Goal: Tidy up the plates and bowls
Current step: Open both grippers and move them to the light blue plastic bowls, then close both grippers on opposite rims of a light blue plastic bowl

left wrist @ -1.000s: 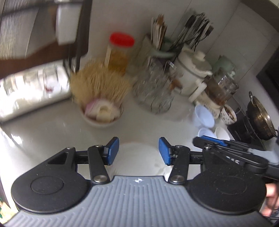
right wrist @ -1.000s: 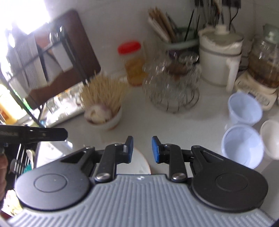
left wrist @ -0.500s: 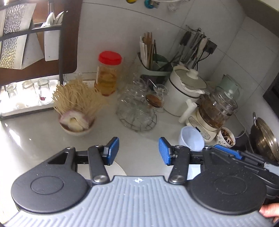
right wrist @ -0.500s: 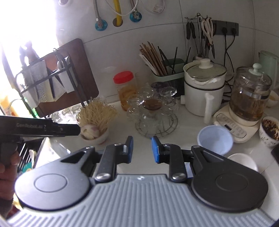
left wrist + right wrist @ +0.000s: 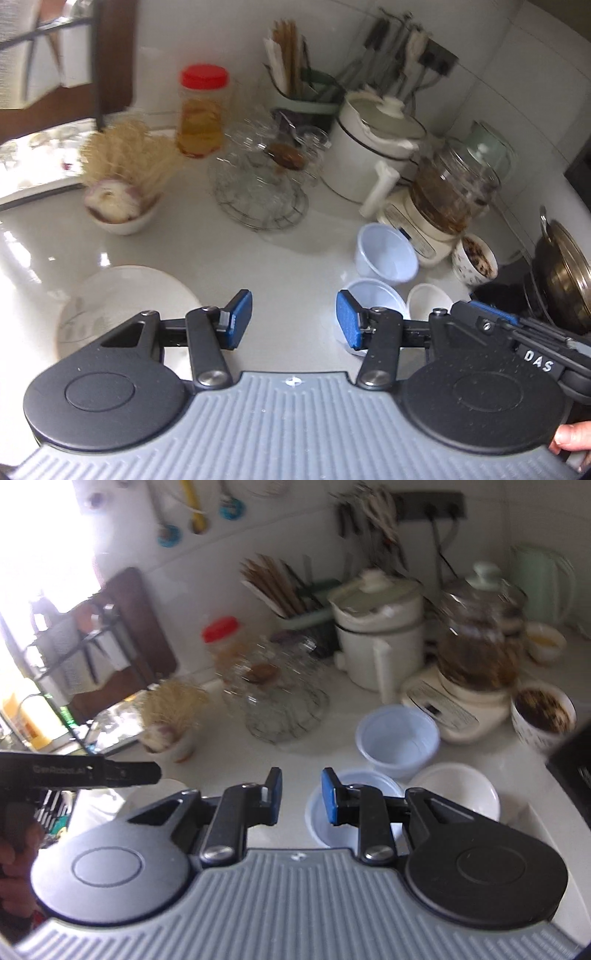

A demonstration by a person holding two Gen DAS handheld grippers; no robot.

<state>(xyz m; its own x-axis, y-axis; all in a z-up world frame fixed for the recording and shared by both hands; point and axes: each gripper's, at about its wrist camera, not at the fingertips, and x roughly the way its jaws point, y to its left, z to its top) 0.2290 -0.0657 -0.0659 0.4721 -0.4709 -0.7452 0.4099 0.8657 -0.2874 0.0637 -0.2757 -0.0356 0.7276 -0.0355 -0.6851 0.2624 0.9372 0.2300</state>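
Note:
A white plate [image 5: 122, 306] lies on the counter at the left, just ahead of my left gripper [image 5: 293, 317], which is open and empty. To its right stand two pale blue plastic bowls [image 5: 386, 254] [image 5: 376, 295] and a small white bowl [image 5: 430, 301]. My right gripper [image 5: 301, 795] hovers over the counter beside the near blue bowl [image 5: 373, 777]. Its jaws stand a narrow gap apart with nothing between them. The far blue bowl [image 5: 397, 738] and the white bowl [image 5: 454, 794] sit just right of it. Part of the plate [image 5: 155, 794] shows below the left gripper's finger [image 5: 110, 771].
Along the wall stand a bowl of garlic and straw [image 5: 118, 206], a red-lidded jar [image 5: 201, 114], a wire rack of glasses [image 5: 262, 184], a white pot [image 5: 373, 147], a glass kettle [image 5: 443, 195] and a patterned cup [image 5: 474, 258]. A wok [image 5: 561, 273] sits at the right edge.
Both hands have drawn back from the wall and slid right. The plate now shows in the left view and the bowls lie close under the right gripper. Neither gripper's jaws have changed.

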